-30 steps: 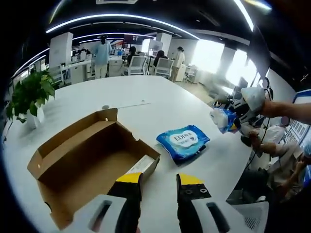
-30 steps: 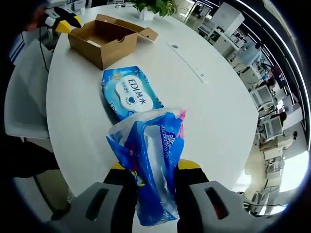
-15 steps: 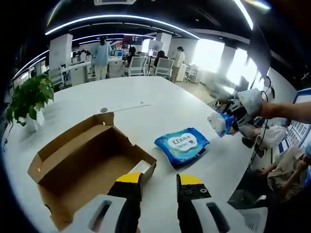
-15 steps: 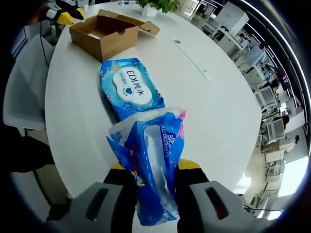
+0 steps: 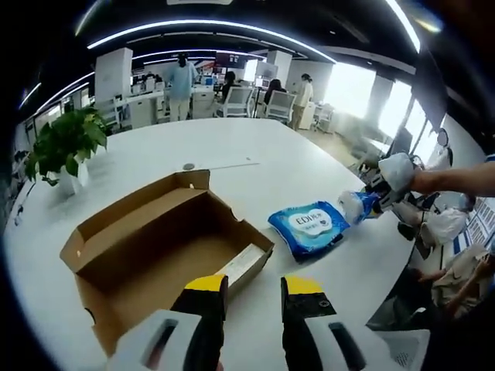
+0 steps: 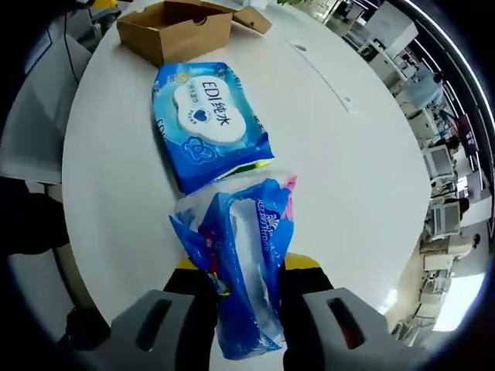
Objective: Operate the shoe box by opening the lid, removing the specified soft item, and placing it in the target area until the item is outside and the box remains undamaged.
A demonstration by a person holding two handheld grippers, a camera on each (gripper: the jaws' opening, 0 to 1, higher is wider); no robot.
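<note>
The right gripper [image 6: 246, 290] is clamped on a soft tissue pack [image 6: 236, 263], a crinkly blue-and-white plastic wrapper bulging between the yellow-tipped jaws. Its long axis runs straight out along the jaws, the loose translucent end pointing forward over the white table [image 6: 348, 178]. Just beyond that end lies a flat wet-wipes pack [image 6: 207, 122], glossy blue with a white label, its length running away from the gripper towards the cardboard shoe box [image 6: 174, 27] at the far edge; from here I can't quite tell whether the held pack touches it.

From the left gripper view, the left gripper [image 5: 254, 287] hangs with its jaws apart and nothing between them, just short of the near corner of the shoe box [image 5: 166, 247]. The box is plain brown corrugated card, lid folded back, open side up, with a pale slim carton [image 5: 242, 261] lying inside against the near wall. To the right the wet-wipes pack [image 5: 313, 226] rests on the table [image 5: 232, 158], and the right gripper [image 5: 379, 193] holds the tissue pack [image 5: 357, 205] right at its far end. A potted plant [image 5: 68, 147] stands well behind the box.
</note>
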